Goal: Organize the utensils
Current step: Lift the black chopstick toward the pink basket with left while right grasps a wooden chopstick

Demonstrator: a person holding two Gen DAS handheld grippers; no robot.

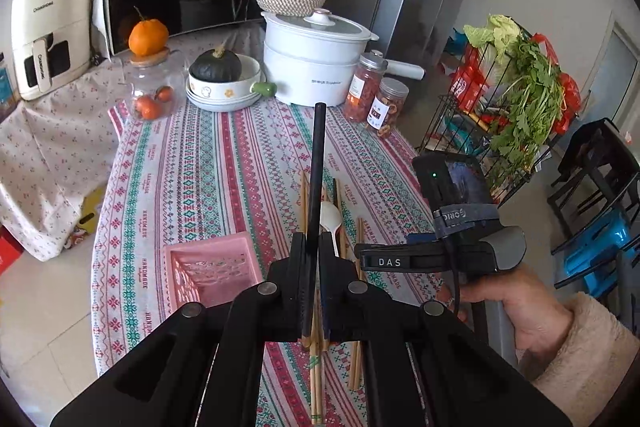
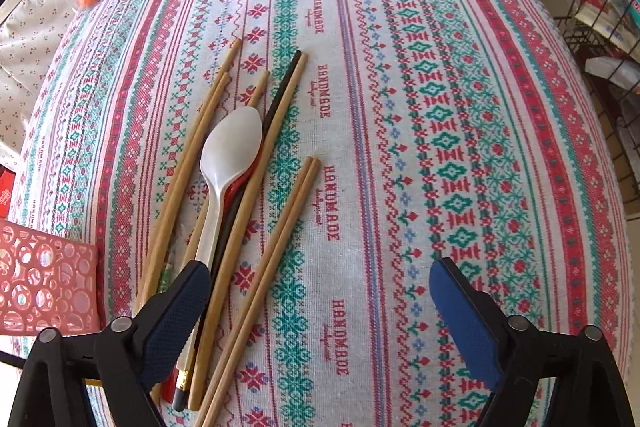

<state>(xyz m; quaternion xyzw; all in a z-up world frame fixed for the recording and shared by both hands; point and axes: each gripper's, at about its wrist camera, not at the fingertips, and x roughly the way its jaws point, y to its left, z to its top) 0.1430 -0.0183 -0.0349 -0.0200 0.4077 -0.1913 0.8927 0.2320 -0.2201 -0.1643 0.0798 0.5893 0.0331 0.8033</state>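
So my left hand-held gripper [image 1: 313,255] is clamped tight on a single black chopstick [image 1: 317,163], which sticks out ahead of the jaws, lifted clear above the desk [image 1: 200,167]. The pink basket [image 1: 212,269] sits on the near left of the striped cloth, just left of that gripper.

My right hand-held gripper [image 2: 320,291] is spread wide, nothing between the pads, hanging over the pile. That pile: wooden chopsticks [image 2: 192,163] fanned out, a white plastic spoon [image 2: 230,151] lying on top of a red one [image 2: 236,187], another black chopstick [image 2: 280,95] running alongside. A separate wooden pair [image 2: 276,247] lies just right of the heap. The left pad [image 2: 176,319] covers the near ends of the pile.
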